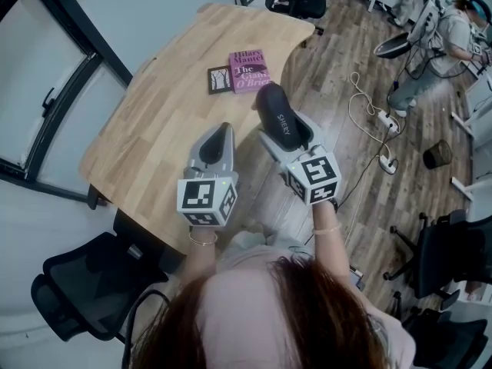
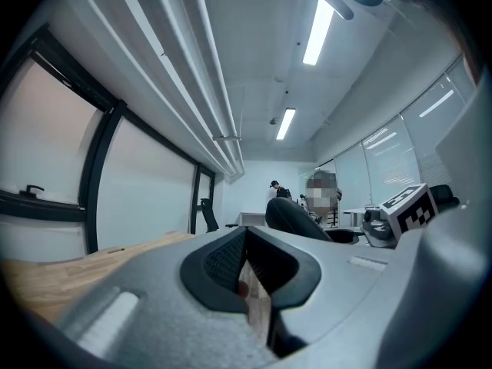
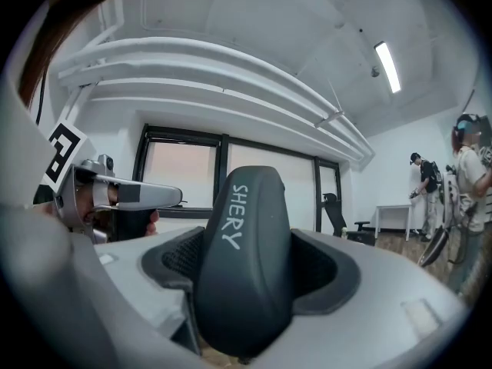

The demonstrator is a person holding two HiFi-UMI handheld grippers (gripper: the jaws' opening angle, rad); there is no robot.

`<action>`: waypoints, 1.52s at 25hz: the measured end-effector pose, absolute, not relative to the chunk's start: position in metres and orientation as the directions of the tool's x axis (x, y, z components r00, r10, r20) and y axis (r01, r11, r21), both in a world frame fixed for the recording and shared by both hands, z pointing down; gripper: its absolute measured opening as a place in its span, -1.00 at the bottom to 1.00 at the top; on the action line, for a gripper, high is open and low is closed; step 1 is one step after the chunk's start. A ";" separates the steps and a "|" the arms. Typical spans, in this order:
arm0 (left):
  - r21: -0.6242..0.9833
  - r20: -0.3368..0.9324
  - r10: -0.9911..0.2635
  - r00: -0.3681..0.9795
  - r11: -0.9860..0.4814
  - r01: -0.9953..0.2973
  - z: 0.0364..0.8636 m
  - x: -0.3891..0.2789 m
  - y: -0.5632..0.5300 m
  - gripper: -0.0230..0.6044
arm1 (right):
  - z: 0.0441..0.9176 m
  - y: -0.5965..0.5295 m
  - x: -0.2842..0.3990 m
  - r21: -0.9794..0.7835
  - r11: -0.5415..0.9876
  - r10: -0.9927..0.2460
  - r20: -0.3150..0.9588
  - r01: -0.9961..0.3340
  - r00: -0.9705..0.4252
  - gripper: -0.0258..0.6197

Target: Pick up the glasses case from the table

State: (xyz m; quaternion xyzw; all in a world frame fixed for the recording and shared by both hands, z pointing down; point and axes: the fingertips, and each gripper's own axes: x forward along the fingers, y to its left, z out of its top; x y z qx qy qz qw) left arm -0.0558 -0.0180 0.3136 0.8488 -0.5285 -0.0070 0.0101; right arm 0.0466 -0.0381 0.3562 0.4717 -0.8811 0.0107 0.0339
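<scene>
The black glasses case (image 1: 275, 116) marked "SHERY" stands up on end between the jaws of my right gripper (image 1: 288, 133), held in the air off the right edge of the wooden table (image 1: 169, 106). In the right gripper view the case (image 3: 244, 260) fills the gap between both pads of the right gripper (image 3: 246, 287). My left gripper (image 1: 223, 133) hovers beside it over the table's near edge, jaws together and holding nothing. The left gripper view shows only a thin slit between the left gripper's (image 2: 250, 275) pads.
A pink book (image 1: 249, 70) and a small dark booklet (image 1: 221, 79) lie at the table's far end. A black office chair (image 1: 84, 283) stands at the lower left. Cables and a power strip (image 1: 384, 121) lie on the wood floor. A person (image 1: 453, 37) stands at the far right.
</scene>
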 end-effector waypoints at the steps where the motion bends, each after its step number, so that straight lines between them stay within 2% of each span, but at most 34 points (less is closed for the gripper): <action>1: 0.025 0.000 -0.899 0.438 -0.438 -0.899 0.313 -0.054 -0.016 -0.90 | 0.355 -0.036 0.049 0.013 0.558 -0.828 0.070 -0.830 -0.556 0.16; 38: 0.022 0.014 -0.927 0.375 -0.375 -0.927 0.308 0.007 0.026 -0.90 | 0.345 0.004 0.097 0.008 0.635 -0.772 0.039 -0.773 -0.634 0.16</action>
